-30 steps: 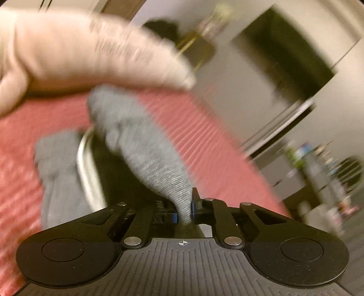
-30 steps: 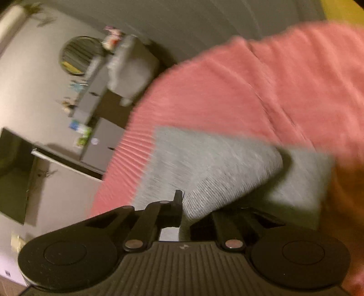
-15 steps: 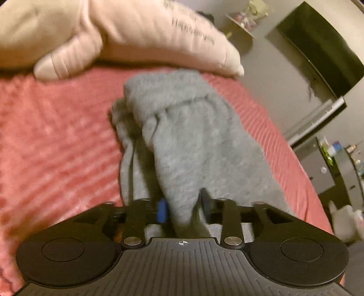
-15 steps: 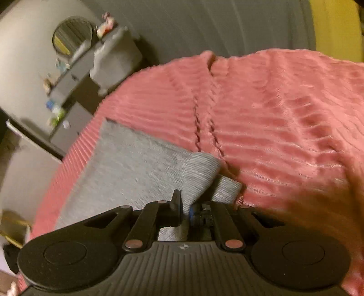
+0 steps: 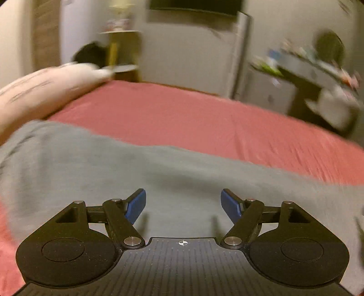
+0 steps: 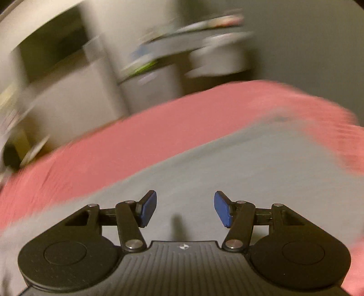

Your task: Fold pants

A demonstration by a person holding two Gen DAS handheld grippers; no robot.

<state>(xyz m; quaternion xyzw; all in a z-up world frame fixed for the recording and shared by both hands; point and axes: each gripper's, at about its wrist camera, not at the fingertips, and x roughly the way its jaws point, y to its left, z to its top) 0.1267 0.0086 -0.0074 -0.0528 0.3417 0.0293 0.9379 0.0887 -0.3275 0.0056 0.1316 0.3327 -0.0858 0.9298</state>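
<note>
The grey pants (image 5: 159, 173) lie flat across the pink ribbed bedspread (image 5: 204, 123), seen blurred in both wrist views. My left gripper (image 5: 183, 203) hovers just above the cloth, its jaws opening, and nothing sits between the blue pads (image 5: 136, 205). In the right wrist view the same grey pants (image 6: 250, 164) stretch away to the right. My right gripper (image 6: 185, 208) is also above them, jaws opening, with the blue pads (image 6: 147, 208) clear of the fabric.
A cream pillow with printed writing (image 5: 45, 91) rests at the left end of the bed. Beyond the bed stand a pale wall, a small side table (image 5: 120, 57), a dark screen (image 5: 193, 6) and a cluttered desk (image 5: 318, 66).
Both grippers held folds of the grey pants and have let go. The jaws have spread apart, both views have rolled level, and the pants now lie flat under them.
</note>
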